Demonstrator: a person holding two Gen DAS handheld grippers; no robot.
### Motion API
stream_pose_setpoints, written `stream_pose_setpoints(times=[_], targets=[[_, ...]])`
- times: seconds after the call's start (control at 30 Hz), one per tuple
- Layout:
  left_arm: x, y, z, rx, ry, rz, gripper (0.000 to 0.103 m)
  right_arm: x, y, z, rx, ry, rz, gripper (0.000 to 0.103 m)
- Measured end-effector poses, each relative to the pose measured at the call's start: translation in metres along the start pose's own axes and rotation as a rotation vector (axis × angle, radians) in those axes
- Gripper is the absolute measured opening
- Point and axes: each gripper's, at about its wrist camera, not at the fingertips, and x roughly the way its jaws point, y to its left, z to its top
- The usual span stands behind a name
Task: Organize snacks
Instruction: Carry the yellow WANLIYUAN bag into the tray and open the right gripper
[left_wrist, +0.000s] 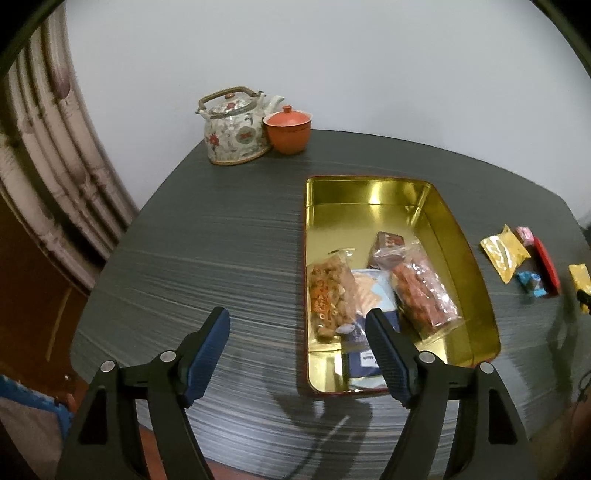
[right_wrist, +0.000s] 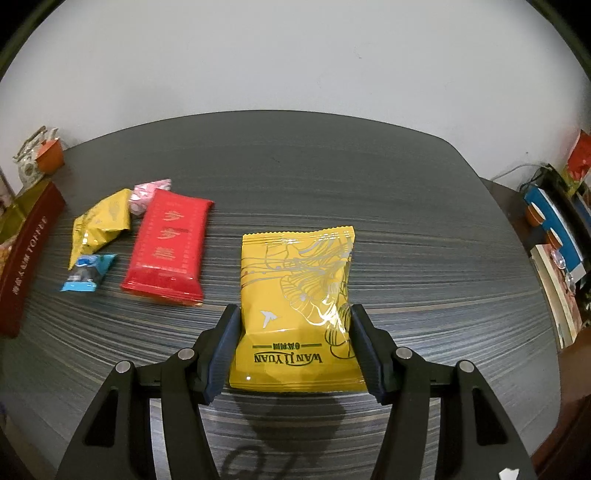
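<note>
A gold-lined tin (left_wrist: 476, 258) with a red outside (right_wrist: 26, 251) holds several snack packs, among them a clear bag of brown snacks (left_wrist: 328, 295) and a clear bag of red snacks (left_wrist: 421, 291). My left gripper (left_wrist: 299, 325) is open and empty at the tin's near left corner. My right gripper (right_wrist: 293, 321) is open, with its jaws on either side of a large yellow packet (right_wrist: 299, 302) that lies flat on the table. A red packet (right_wrist: 170, 247), a small yellow packet (right_wrist: 103, 225), a pink candy (right_wrist: 147, 192) and a blue candy (right_wrist: 86, 273) lie to its left.
A floral teapot (left_wrist: 236, 129) and an orange lidded cup (left_wrist: 288, 129) stand at the far edge of the dark table (left_wrist: 203, 251). Books and boxes (right_wrist: 557, 236) sit on a shelf beyond the table's right edge. A curtain (left_wrist: 44, 147) hangs at the left.
</note>
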Motion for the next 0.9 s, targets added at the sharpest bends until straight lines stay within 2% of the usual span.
stream_pose_setpoints(times=[0.13,0.33,0.67,0.9], targets=[[0.001,0.003,0.001,-0.009,-0.007,0.022,0.085,-0.013,0.015,0.000,-0.024,-0.018,0.011,0.055],[0.002,0.012,0.003,-0.050,-0.003,0.011,0.086,-0.033,0.052,0.014,-0.090,-0.062,0.089,0.055],[0.002,0.016,0.004,-0.065,-0.007,0.019,0.086,-0.069,0.168,0.032,-0.298,-0.098,0.304,0.055],[0.005,0.018,0.004,-0.060,0.007,0.025,0.086,-0.073,0.234,0.023,-0.422,-0.090,0.392,0.055]])
